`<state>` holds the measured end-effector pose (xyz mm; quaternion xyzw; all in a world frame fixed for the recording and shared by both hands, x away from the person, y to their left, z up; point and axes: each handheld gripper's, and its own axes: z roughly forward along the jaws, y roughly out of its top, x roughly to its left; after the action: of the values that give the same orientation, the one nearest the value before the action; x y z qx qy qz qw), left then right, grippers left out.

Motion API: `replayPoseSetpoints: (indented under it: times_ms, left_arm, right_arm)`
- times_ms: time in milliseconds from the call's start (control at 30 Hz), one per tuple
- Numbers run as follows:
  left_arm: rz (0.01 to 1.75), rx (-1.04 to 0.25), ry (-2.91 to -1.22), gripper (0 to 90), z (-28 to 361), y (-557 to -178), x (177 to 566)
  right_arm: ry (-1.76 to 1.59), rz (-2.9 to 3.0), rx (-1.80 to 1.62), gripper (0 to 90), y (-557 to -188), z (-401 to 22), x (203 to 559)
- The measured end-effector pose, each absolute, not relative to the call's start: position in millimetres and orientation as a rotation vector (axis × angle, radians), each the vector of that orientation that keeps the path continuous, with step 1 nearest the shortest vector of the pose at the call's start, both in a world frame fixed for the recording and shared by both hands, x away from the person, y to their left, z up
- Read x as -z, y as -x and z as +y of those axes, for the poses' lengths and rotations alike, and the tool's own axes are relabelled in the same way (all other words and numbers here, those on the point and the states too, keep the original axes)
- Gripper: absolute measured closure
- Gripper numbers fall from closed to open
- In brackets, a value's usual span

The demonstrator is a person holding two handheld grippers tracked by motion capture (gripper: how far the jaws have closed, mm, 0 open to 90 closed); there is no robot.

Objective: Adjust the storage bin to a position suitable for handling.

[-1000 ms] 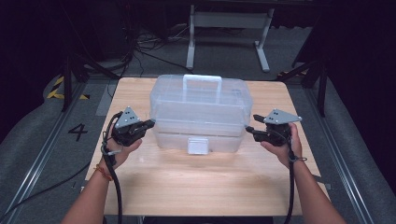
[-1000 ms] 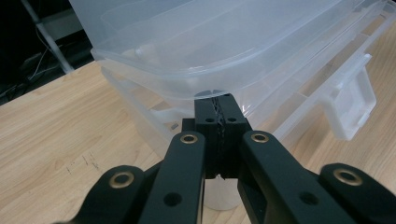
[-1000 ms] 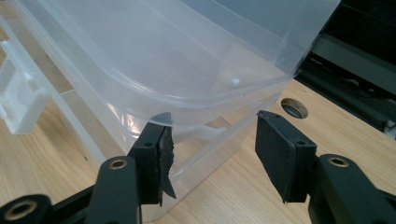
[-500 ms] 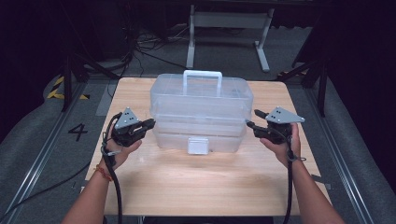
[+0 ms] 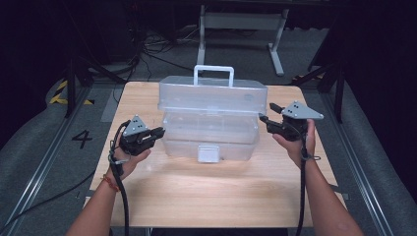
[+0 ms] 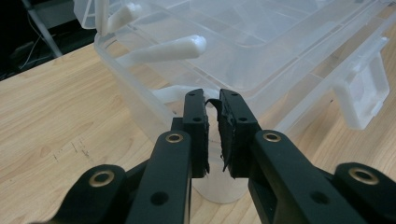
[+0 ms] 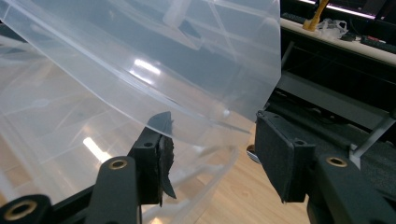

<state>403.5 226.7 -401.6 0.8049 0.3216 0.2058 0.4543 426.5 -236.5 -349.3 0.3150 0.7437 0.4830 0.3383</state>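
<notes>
A clear plastic storage box (image 5: 209, 132) is sitting at the centre of the high view on the wooden table (image 5: 206, 196), its lid (image 5: 212, 94) lifted off the base, with a white carry handle (image 5: 213, 74) standing up at the top and a white latch (image 5: 208, 153) hanging at the front.

The left gripper (image 5: 160, 132), at centre left, is resting just beside the box's left end. In the left gripper view its 2 jaws are almost together, having just been opening slightly, with only a thin slit and nothing between them.

The right gripper (image 5: 266, 112), at centre right, is meeting the lid's right edge. In the right gripper view the jaws are standing partly apart, 1 under the lid's corner (image 7: 224, 112); whether the pads are pressing on it is hard to tell through the transparent plastic. The box's interior is blurred by reflections.
</notes>
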Motion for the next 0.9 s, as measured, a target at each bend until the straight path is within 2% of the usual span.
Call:
replayPoseSetpoints:
  times_ms: [167,400,567,900]
  left_arm:
    - [0.796,-0.496,-1.969,80.9,228,-404,403]
    - [0.793,-0.481,-1.948,80.7,230,-405,405]
    - [0.793,-0.474,-1.942,80.4,230,-402,406]
    - [0.754,-0.486,-1.964,80.4,227,-402,407]
  right_arm:
    - [-0.804,1.918,-1.245,50.4,-435,-232,343]
    - [-0.799,1.89,-1.259,60.8,-446,-227,336]
    - [-0.832,1.875,-1.247,64.7,-458,-227,338]
    - [-0.812,1.833,-1.234,68.3,-468,-226,327]
